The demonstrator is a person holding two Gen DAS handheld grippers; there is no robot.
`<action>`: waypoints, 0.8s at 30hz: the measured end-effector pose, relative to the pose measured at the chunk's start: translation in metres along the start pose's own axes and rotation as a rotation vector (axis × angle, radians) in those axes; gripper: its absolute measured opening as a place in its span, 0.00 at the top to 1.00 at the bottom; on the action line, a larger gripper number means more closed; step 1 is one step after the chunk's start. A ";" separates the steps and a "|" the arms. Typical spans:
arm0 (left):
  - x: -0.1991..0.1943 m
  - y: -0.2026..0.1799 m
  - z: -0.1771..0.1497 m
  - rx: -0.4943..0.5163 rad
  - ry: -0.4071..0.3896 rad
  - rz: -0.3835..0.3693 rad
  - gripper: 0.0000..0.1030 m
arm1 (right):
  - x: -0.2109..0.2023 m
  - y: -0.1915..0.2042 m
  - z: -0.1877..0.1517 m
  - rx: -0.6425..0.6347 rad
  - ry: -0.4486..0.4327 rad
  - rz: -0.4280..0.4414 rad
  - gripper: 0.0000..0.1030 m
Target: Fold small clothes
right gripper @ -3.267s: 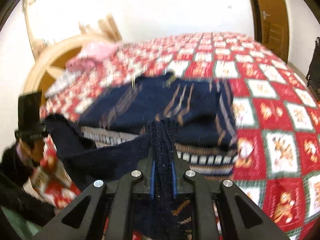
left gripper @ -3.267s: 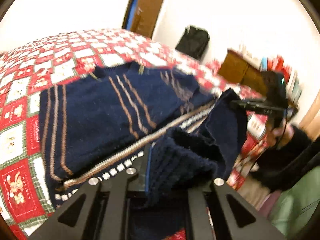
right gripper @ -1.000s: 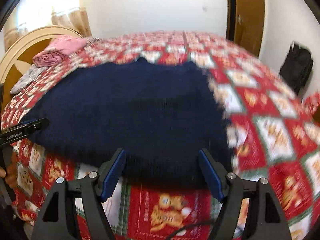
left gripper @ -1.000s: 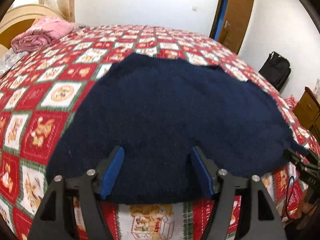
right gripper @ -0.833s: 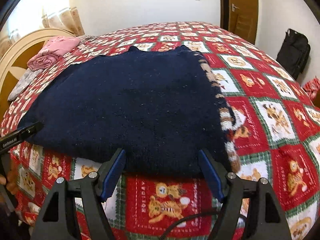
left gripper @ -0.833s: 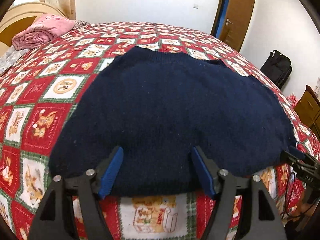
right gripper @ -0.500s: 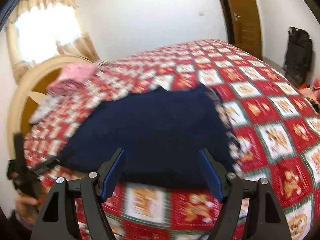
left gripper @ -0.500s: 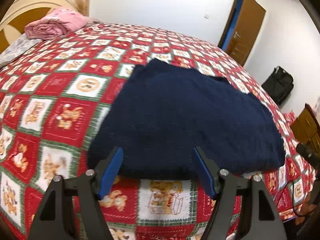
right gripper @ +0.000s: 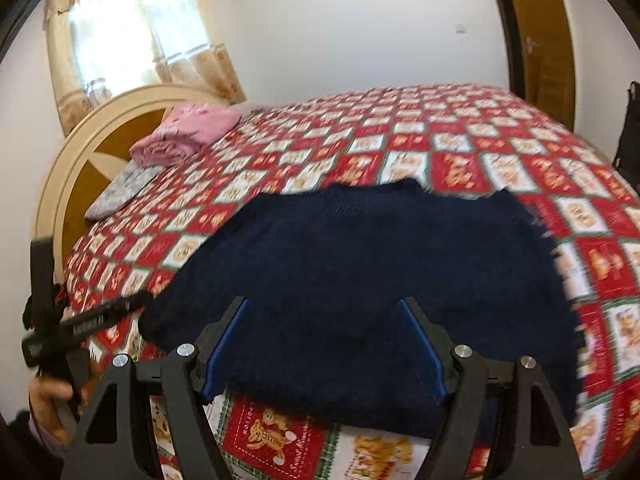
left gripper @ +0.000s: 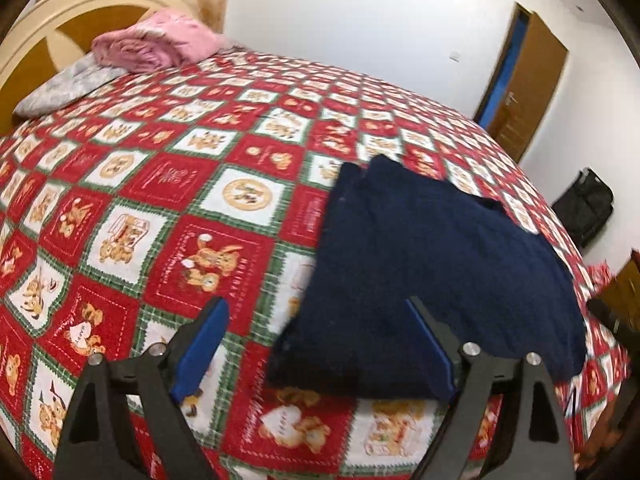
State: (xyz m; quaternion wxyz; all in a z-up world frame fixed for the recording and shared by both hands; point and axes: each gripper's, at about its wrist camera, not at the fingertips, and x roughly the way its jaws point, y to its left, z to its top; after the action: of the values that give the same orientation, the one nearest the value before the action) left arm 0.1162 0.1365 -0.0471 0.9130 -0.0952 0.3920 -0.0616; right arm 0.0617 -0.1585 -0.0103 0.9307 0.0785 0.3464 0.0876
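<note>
Left wrist: left hand-held gripper (left gripper: 316,340) jaws opening, empty; folded navy sweater (left gripper: 432,280) ahead, toward right finger. Right hand-held gripper (right gripper: 322,344) wide, empty, sweater just beyond.

A folded navy sweater (left gripper: 432,272) fills the quilt (left gripper: 168,184) from 12 to 3 o'clock in the left wrist view; bare quilt lies open from 9 to 12. At 11 o'clock, far off, a pink bundle (left gripper: 156,44) and grey pillow (left gripper: 68,88) block the headboard (left gripper: 52,20) end

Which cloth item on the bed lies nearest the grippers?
The navy sweater, spread flat just beyond both grippers. The pink bundle and grey pillow sit far off by the headboard.
</note>
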 end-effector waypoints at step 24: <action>0.040 0.007 -0.002 -0.169 0.085 -0.116 0.13 | 0.078 0.021 -0.027 -0.143 0.107 0.041 0.69</action>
State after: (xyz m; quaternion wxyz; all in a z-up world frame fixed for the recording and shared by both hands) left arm 0.1429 0.1360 -0.0784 0.8792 -0.1917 0.4278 -0.0852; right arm 0.1002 -0.1191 -0.0754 0.9120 0.0144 0.3869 0.1354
